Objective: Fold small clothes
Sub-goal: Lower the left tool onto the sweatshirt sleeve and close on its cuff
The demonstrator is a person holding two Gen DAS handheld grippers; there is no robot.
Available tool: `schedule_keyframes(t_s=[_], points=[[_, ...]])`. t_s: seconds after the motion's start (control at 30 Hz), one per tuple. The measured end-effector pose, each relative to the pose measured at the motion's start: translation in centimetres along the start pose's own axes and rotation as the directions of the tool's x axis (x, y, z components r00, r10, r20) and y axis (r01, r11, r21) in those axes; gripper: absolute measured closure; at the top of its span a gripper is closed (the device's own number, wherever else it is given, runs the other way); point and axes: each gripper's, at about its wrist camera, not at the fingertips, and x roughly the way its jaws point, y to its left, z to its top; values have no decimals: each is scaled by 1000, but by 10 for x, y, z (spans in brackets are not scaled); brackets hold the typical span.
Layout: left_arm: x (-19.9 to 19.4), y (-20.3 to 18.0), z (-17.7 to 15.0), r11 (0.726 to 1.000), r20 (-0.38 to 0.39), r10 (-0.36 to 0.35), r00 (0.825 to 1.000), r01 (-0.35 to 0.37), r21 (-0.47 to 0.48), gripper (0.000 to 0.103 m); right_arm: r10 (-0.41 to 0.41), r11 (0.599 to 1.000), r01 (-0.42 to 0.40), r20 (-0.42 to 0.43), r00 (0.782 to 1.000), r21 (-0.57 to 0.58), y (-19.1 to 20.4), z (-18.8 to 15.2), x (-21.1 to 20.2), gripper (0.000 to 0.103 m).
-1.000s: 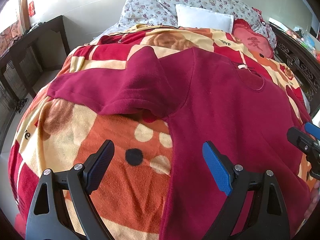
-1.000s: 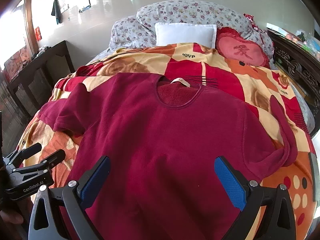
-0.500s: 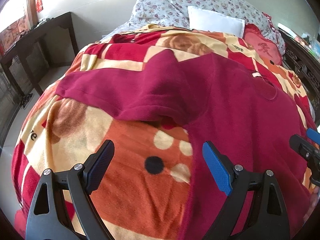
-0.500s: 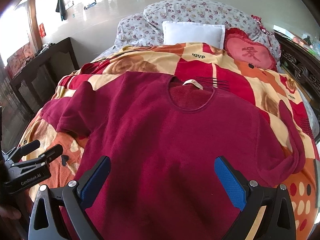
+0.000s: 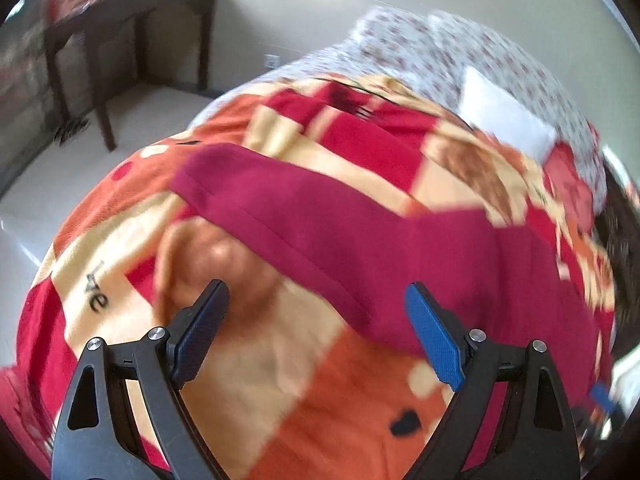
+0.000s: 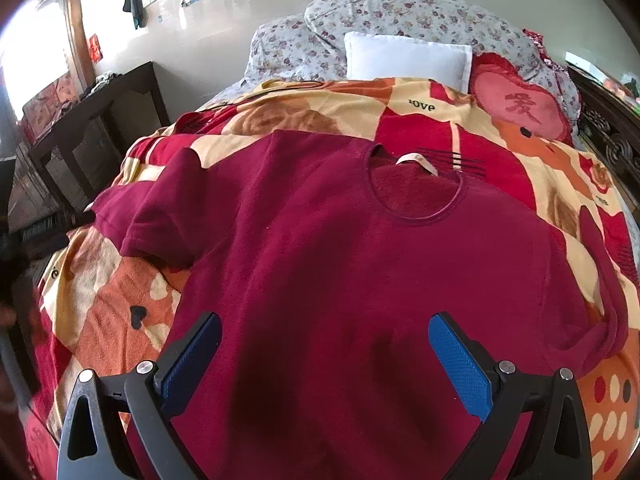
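A dark red long-sleeved top (image 6: 360, 272) lies spread flat, neck away from me, on a red, orange and cream blanket (image 6: 120, 312). Its left sleeve (image 5: 320, 224) stretches across the blurred left wrist view. My left gripper (image 5: 316, 324) hovers open above the blanket just short of that sleeve, with nothing between its blue pads. Over the lower body of the top my right gripper (image 6: 324, 356) is open too, holding nothing. The right sleeve (image 6: 600, 280) lies bent along the top's right side.
Floral pillows (image 6: 400, 20), a white cushion (image 6: 404, 60) and a red heart cushion (image 6: 520, 108) sit at the head of the bed. A dark wooden table (image 6: 100, 128) stands left of the bed, over pale floor (image 5: 60, 184). Carved dark wood (image 6: 612, 140) borders the right side.
My left gripper has swung sharply left and forward, so the sleeve now fills its view with motion blur. The right gripper has edged slightly closer over the top. Both stay open.
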Motion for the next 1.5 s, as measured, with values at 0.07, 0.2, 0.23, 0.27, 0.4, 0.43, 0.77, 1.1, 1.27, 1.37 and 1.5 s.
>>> schedule_keyframes(t_s=[0.07, 0.2, 0.23, 0.27, 0.4, 0.43, 0.77, 1.1, 1.27, 1.37, 1.5], points=[[6, 16, 13, 998, 3, -16, 1000, 16, -62, 18, 3, 1000, -3, -5, 1000, -7, 2, 0, 3, 1], [26, 42, 34, 985, -7, -47, 999, 45, -169, 22, 14, 1000, -14, -23, 1000, -8, 6, 0, 10, 1], [30, 44, 37, 983, -12, -51, 999, 48, -179, 23, 17, 1000, -17, -26, 1000, -7, 6, 0, 12, 1], [36, 46, 40, 980, -17, -58, 998, 54, -190, 29, 18, 1000, -18, -30, 999, -9, 7, 1, 14, 1], [61, 55, 48, 976, -59, -70, 996, 56, -211, 34, 20, 1000, -21, -43, 999, -19, 12, 3, 20, 1], [68, 58, 50, 973, -67, -71, 995, 55, -226, 34, 21, 1000, -22, -45, 999, -20, 12, 3, 21, 1], [80, 72, 59, 964, -35, -109, 993, 97, -247, 98, 30, 1000, -30, -57, 998, -5, 10, 7, 28, 1], [50, 65, 64, 956, -15, -172, 985, 163, -243, 99, 50, 998, -50, -35, 998, 25, 1, 5, 19, 1], [57, 79, 51, 922, -88, -192, 977, 148, -359, 71, 60, 997, -58, -47, 997, 52, -3, 4, 22, 1], [55, 88, 41, 912, -91, -141, 986, 94, -398, 48, 71, 996, -69, -52, 996, 49, -1, 3, 23, 1], [61, 95, 37, 889, -84, -143, 986, 90, -449, 45, 69, 997, -67, -57, 996, 31, 2, 4, 25, 1]])
